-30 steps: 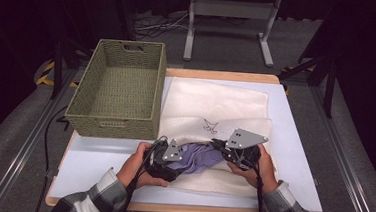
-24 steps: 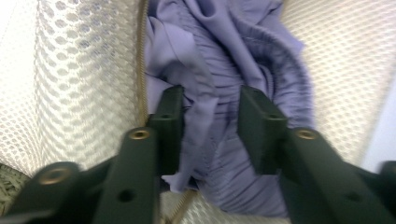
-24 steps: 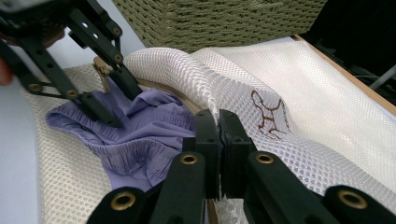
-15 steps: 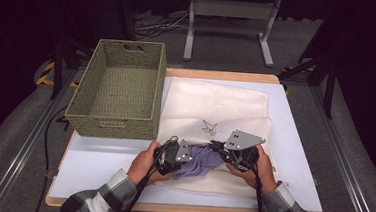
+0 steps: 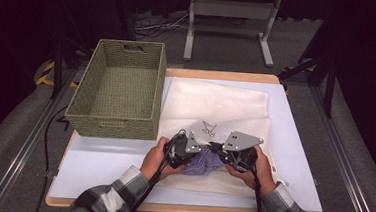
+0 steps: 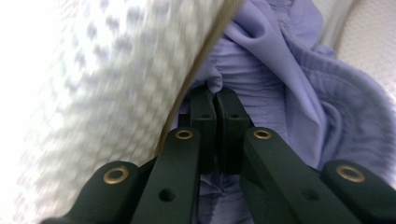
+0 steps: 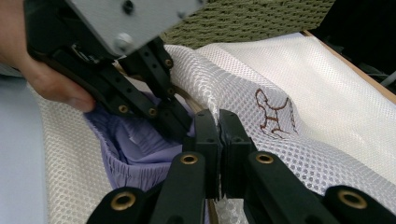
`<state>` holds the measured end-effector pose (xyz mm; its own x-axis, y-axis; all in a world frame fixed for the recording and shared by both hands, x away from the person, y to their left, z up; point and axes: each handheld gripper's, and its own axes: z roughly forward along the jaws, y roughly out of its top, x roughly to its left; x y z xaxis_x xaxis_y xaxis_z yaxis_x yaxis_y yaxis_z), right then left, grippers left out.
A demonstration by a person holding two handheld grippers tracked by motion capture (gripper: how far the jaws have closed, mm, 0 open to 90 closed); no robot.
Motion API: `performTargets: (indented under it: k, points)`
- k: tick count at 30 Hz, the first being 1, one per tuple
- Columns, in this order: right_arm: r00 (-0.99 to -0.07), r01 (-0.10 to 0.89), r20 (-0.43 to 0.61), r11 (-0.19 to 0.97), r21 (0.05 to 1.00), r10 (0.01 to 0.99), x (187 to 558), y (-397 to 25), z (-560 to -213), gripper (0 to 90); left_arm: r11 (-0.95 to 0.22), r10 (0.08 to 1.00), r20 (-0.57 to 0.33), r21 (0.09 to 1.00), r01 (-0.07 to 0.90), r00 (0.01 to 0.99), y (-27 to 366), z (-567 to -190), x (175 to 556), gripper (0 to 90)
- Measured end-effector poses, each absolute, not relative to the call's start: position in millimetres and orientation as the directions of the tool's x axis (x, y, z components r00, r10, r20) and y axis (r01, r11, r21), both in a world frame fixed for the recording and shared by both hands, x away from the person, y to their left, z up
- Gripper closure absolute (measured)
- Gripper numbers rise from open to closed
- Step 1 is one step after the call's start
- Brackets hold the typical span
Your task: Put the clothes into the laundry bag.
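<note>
1. Grippers first: the left gripper (image 5: 190, 154) now sits closer to the right gripper (image 5: 216, 150) than half a second ago, having slid rightward over the crumpled lavender fabric garment (image 5: 203, 163), so less of that cloth shows between the two tools.
2. That garment lies at the near edge of the white mesh laundry bag (image 5: 216, 105), which is spread flat on the pale blue table top (image 5: 101, 172); bag and green woven rectangular basket (image 5: 119, 88) have kept their places.
3. Seen from the left gripper view, the left gripper (image 6: 215, 100) has its jaws pressed together on a fold of the lavender garment (image 6: 285, 93), with the mesh bag's (image 6: 107, 79) tan-trimmed edge lifted just beside them, blurred.
4. From the right gripper view, the right gripper (image 7: 218, 123) is clamped on the mesh bag's (image 7: 299, 84) rim, holding it raised over the garment (image 7: 135, 140); the high view cannot show either grip.
5. Brown embroidered emblem (image 7: 273, 114) reads clearly on the mesh there, while from above it is only a small dark mark (image 5: 208, 128).
6. Left gripper's jaws (image 7: 175, 119) reach into the bag mouth in that same view.
</note>
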<state>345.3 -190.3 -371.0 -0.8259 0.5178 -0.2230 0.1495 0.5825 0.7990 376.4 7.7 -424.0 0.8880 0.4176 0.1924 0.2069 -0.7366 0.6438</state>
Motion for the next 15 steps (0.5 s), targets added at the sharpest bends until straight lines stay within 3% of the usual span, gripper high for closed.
performTargets:
  k: [7,12,15]
  points:
    - [-0.829,0.152,-0.225,0.594,0.79,0.512,345.5,-189.4,-374.7,88.0,-0.724,0.427,0.182,0.656,0.214,0.886,2.5,-424.5,384.3,85.0]
    - [-0.826,0.156,-0.225,0.594,0.789,0.516,345.6,-191.9,-375.1,88.0,-0.685,0.401,0.162,0.707,0.177,0.902,17.6,-413.6,376.8,73.7]
    - [-0.824,0.154,-0.227,0.592,0.791,0.519,345.4,-192.6,-374.0,88.0,-0.665,0.376,0.149,0.731,0.154,0.915,26.3,-407.2,369.5,71.2]
